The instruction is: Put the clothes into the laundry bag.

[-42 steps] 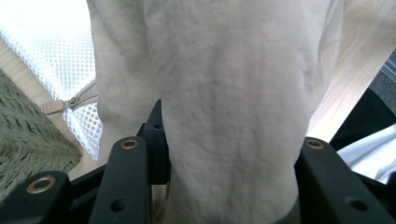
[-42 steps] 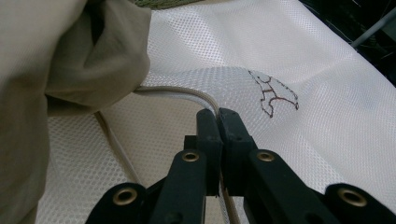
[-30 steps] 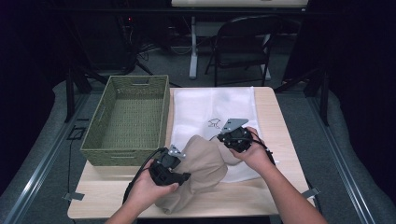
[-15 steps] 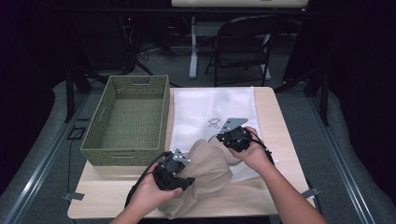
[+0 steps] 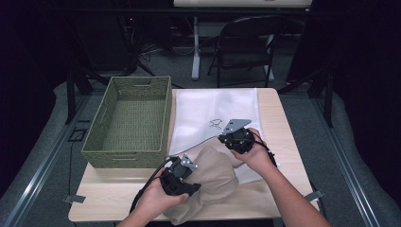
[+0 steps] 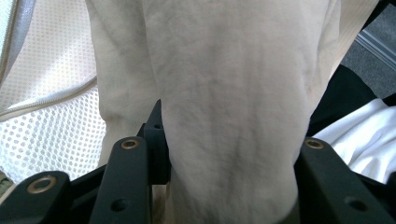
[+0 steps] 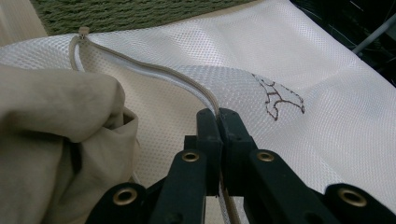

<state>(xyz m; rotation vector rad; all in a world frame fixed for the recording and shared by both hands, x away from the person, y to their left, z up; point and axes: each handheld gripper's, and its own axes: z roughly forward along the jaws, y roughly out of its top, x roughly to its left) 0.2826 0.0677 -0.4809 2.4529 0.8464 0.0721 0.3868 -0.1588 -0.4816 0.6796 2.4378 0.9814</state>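
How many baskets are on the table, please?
1. The green woven basket stands on the left part of the table, beside the white mesh bag. A strip of it also shows in the right gripper view. None seems hidden.

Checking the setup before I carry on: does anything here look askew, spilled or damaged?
Nothing stands out. The beige garment is bunched, but the left gripper is clamped on it. The right gripper pinches the zipper edge of the white mesh bag. The basket sits square on the table.
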